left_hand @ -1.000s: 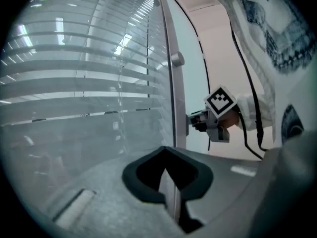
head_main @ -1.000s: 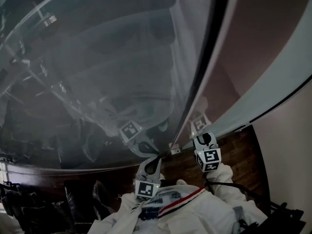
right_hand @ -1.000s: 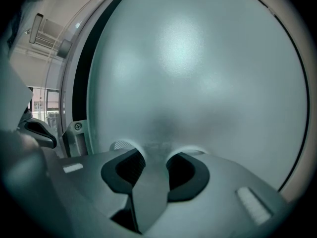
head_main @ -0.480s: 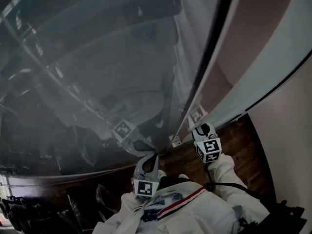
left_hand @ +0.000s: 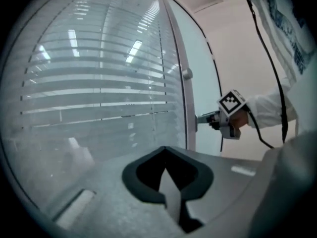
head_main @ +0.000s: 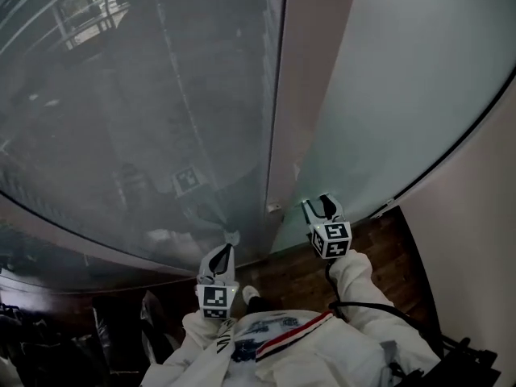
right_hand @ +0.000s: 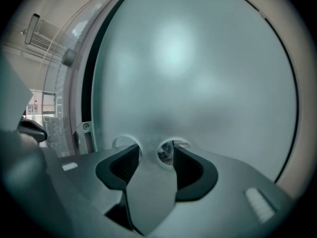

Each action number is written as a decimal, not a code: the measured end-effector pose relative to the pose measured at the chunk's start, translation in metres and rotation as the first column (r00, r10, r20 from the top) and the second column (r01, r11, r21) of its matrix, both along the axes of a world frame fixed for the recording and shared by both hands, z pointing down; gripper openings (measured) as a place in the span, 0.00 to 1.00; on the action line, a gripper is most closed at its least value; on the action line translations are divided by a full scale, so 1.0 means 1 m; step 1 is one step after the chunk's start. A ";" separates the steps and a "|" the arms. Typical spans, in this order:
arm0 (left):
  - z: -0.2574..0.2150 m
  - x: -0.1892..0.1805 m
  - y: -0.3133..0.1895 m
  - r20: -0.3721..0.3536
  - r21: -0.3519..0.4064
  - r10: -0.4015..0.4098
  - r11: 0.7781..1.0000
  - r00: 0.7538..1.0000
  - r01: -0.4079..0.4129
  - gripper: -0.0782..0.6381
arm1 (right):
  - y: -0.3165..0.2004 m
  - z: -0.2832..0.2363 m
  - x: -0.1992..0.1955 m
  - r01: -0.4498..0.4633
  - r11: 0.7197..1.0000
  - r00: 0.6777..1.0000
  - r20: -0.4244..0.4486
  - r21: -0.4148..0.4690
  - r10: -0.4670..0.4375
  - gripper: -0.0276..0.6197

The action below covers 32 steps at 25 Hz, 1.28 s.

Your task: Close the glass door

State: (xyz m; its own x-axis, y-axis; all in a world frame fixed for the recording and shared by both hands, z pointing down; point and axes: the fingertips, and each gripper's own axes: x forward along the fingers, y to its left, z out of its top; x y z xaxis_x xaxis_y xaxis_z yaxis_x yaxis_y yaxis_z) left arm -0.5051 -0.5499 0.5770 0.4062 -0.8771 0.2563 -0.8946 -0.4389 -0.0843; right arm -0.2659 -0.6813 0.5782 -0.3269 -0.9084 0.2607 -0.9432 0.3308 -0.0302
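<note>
Our right gripper (right_hand: 148,150) has its jaws apart and opening. Nothing is between them, and the tips sit right up against the frosted door (right_hand: 198,73). Our left gripper (left_hand: 164,151) is empty with its jaws together, and it points at the glass wall (left_hand: 59,148) left of the door.

The door fills the right side of the scene, and its left edge lies along a pale frame (left_hand: 188,108) that carries a round knob (left_hand: 186,74). We cannot tell whether a gap remains there. Left of the frame, blinds (left_hand: 99,68) hang behind the glass wall, which reflects ceiling lights (left_hand: 136,48). Near us the floor (head_main: 387,244) is dark wood, and a pale wall (head_main: 492,240) rises at the far right. A black cable (left_hand: 275,83) runs along our white sleeve (left_hand: 270,110).

The only labels are the black-and-white square markers (head_main: 214,297) on each gripper. Our jacket (head_main: 322,353) has a red and blue stripe and some blue print, too blurred to read.
</note>
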 end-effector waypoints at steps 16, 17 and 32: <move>-0.021 0.119 0.170 0.129 0.045 -0.105 0.994 0.986 0.100 0.11 | 0.227 0.008 0.081 0.182 0.982 0.972 0.141 0.040 -0.186 0.05; -0.025 0.124 0.181 0.134 0.046 -0.123 0.992 0.983 0.118 0.11 | 0.240 0.008 0.082 0.199 0.979 0.967 0.154 0.038 -0.202 0.05; -0.029 0.182 0.320 0.129 -0.040 -0.083 0.995 0.988 0.089 0.11 | 0.394 0.038 0.103 0.283 0.953 0.947 0.190 -0.105 -0.260 0.05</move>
